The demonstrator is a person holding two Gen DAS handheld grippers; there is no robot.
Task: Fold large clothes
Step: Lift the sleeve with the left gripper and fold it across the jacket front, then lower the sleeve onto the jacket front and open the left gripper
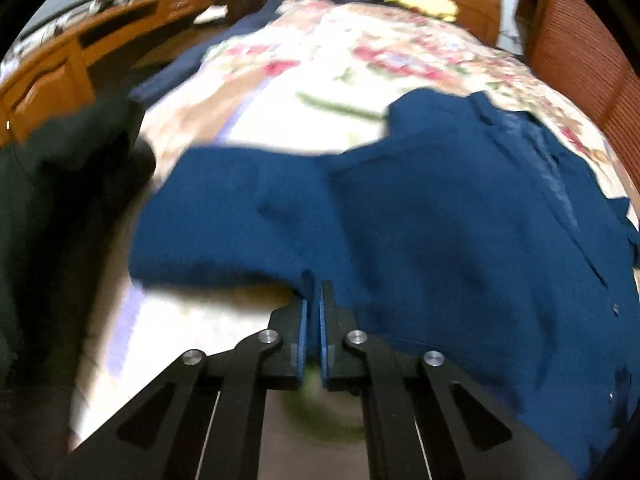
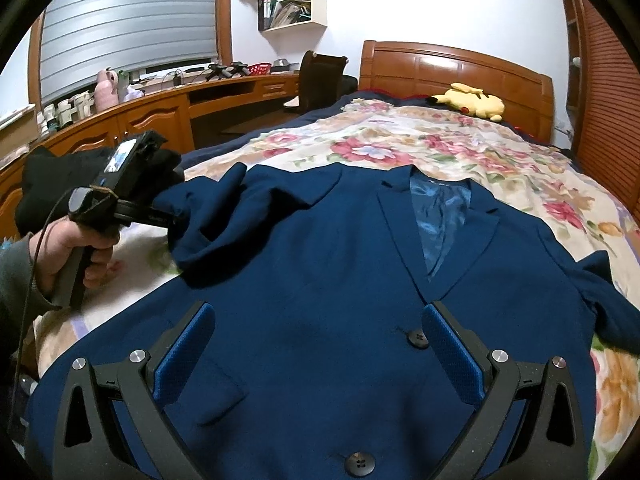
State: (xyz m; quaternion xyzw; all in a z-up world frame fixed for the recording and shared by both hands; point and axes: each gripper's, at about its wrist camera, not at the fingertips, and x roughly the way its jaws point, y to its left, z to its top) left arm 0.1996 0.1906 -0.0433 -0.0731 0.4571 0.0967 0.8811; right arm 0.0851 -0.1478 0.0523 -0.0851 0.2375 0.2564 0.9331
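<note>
A navy blue suit jacket (image 2: 320, 272) lies front up on a floral bedspread (image 2: 400, 144), buttons and shiny lining showing. My left gripper (image 1: 314, 292) is shut on the edge of the jacket's sleeve (image 1: 248, 216) and holds it lifted and folded over toward the chest; it also shows in the right wrist view (image 2: 168, 216) at the jacket's left. My right gripper (image 2: 318, 320) is open and empty, low over the jacket's front just below the lapels. The jacket's other sleeve (image 2: 608, 300) lies spread at the right.
A wooden headboard (image 2: 452, 68) with a yellow plush toy (image 2: 472, 102) is at the far end. A wooden desk (image 2: 160, 108) with clutter and a chair (image 2: 320, 76) run along the left. A dark garment (image 1: 48, 200) lies at the bed's left edge.
</note>
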